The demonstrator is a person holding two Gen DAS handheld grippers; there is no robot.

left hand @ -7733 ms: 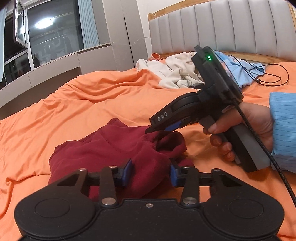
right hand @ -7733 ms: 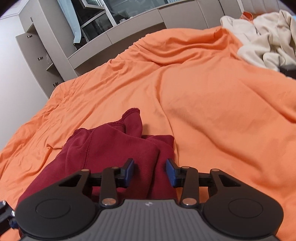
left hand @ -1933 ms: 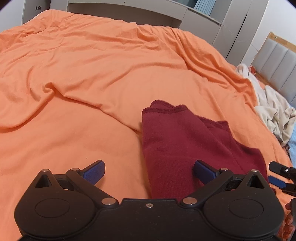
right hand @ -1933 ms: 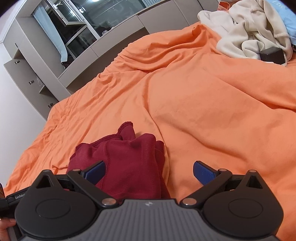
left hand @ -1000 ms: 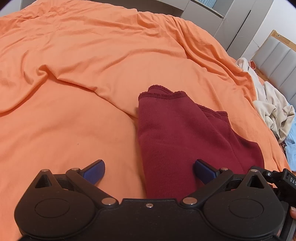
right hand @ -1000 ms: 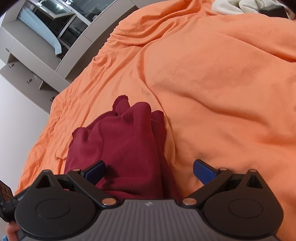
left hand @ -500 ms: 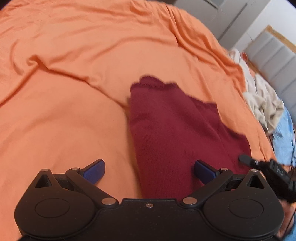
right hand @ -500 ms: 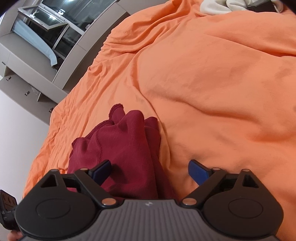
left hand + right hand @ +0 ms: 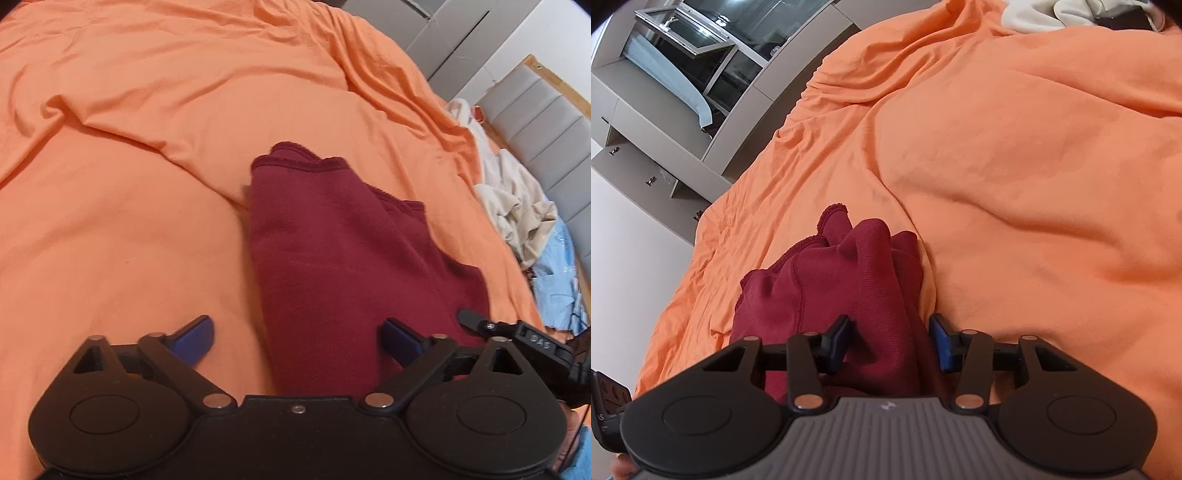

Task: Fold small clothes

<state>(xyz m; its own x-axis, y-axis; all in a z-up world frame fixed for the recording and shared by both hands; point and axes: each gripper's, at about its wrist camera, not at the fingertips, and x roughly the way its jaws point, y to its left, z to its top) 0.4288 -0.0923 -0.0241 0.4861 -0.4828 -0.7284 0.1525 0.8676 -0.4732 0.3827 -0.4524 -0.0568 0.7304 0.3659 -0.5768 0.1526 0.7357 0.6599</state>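
Item: maroon garment (image 9: pixel 343 258), a small knit piece already doubled into a long narrow band; lies on the bed (image 9: pixel 147 110) atop the orange sheet, scalloped hem at the far end, near end under both tools.

Left hand-held gripper (image 9: pixel 295 341): jaws wide and beginning to close; one blue pad rests over the cloth, the other stands over bare sheet, so the garment's left edge lies between them; nothing pinched yet.

Right hand-held gripper (image 9: pixel 892 341): jaws closing on the near right edge of the maroon garment (image 9: pixel 849 280); several layers bunch between the pads; whether the pads already press is hard to judge (a sliver of gap seems to remain on the right pad's side), so count it as not yet gripping.

Step in hand (judged): take the two near corners, then carry them over to the far hem to halve the band.

Method: let each pair of pads gather all layers, not just the top one; pinch close to the corners so the edge stays straight; keep the orange sheet out of the bite, since it wrinkles up just beside the cloth; lift both sides level and together.

Risk: a lopsided grip would skew the fold; the right side is already bunched.

Other stock: beige clothes (image 9: pixel 517 199), well apart near the headboard.
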